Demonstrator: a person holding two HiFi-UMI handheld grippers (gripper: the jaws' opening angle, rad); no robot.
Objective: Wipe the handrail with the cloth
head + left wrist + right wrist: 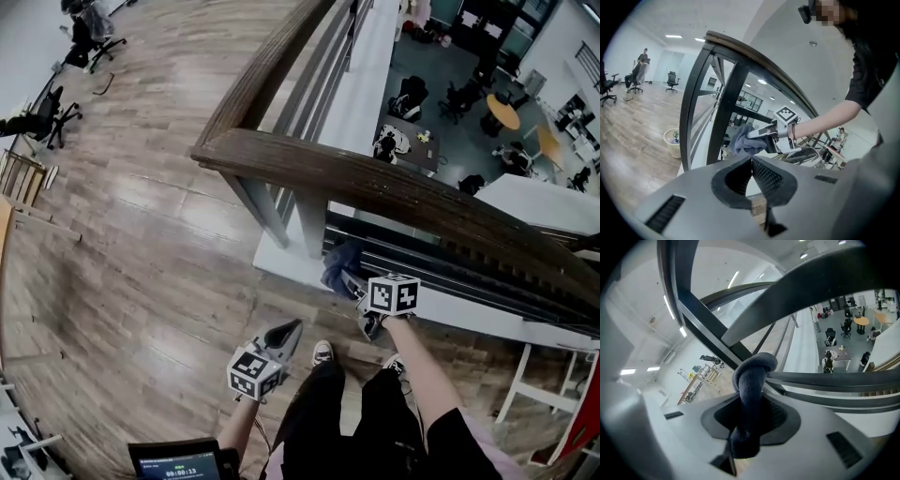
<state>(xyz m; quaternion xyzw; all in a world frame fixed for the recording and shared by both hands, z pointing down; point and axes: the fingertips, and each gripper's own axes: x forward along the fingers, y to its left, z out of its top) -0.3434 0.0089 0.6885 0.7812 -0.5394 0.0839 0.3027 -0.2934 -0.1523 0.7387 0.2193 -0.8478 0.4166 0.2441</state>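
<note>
Below the wooden handrail (375,178), the right gripper (751,420) is clamped on a bunched blue-grey cloth (752,376), held beside the dark balusters (309,220). The left gripper (751,172) hangs lower, its jaws pressed together on nothing. Only the left gripper view shows a wastebasket (672,140); only the head view shows a sneaker (322,353).

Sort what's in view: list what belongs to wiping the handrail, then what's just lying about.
For the job:
- handrail
- cloth, clamped in the right gripper
- left gripper, jaws together on nothing, spare

Lying about:
- waste basket beside the railing
- office chairs off to the side
- round table downstairs
</note>
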